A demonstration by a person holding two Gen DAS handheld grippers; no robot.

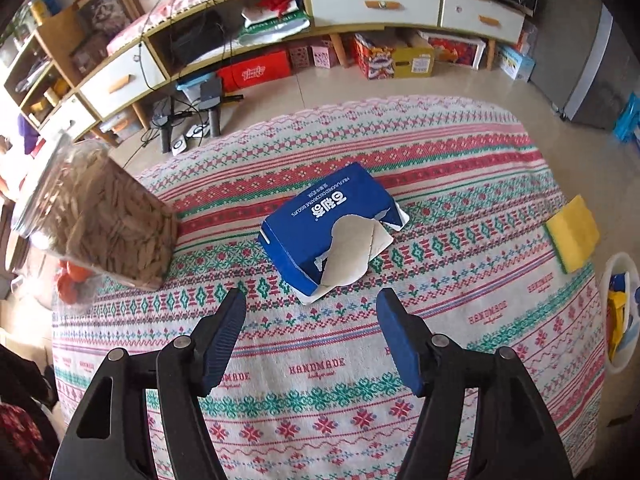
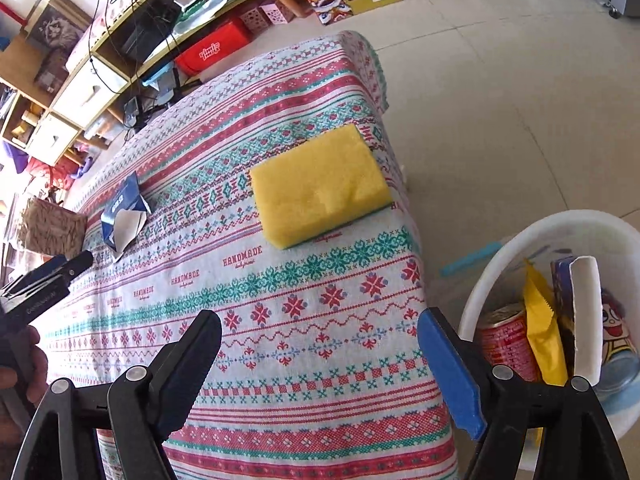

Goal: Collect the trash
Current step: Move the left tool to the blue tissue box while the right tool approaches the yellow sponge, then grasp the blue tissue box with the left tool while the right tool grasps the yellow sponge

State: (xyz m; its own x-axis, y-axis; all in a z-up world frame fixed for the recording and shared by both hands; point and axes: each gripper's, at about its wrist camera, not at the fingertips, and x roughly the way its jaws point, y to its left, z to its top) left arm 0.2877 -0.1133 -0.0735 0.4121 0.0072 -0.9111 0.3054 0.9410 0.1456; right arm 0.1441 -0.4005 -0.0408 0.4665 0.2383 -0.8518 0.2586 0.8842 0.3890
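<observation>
A torn, flattened blue biscuit box (image 1: 320, 228) with its white lining showing lies on the patterned tablecloth (image 1: 320, 400). My left gripper (image 1: 312, 302) is open and empty, just short of the box and above the cloth. The box also shows far left in the right wrist view (image 2: 122, 210), with the left gripper (image 2: 60, 268) beside it. My right gripper (image 2: 320, 328) is open and empty over the table's near right corner. A white bin (image 2: 492, 256) on the floor at right holds a red can (image 2: 506, 344), a yellow wrapper (image 2: 542, 336) and other packaging.
A yellow sponge (image 2: 320, 184) lies near the table's right edge; it also shows in the left wrist view (image 1: 572, 232). A clear jar of brown snacks (image 1: 108, 224) stands at the table's left. A TV cabinet (image 1: 372, 0) and boxes line the far wall.
</observation>
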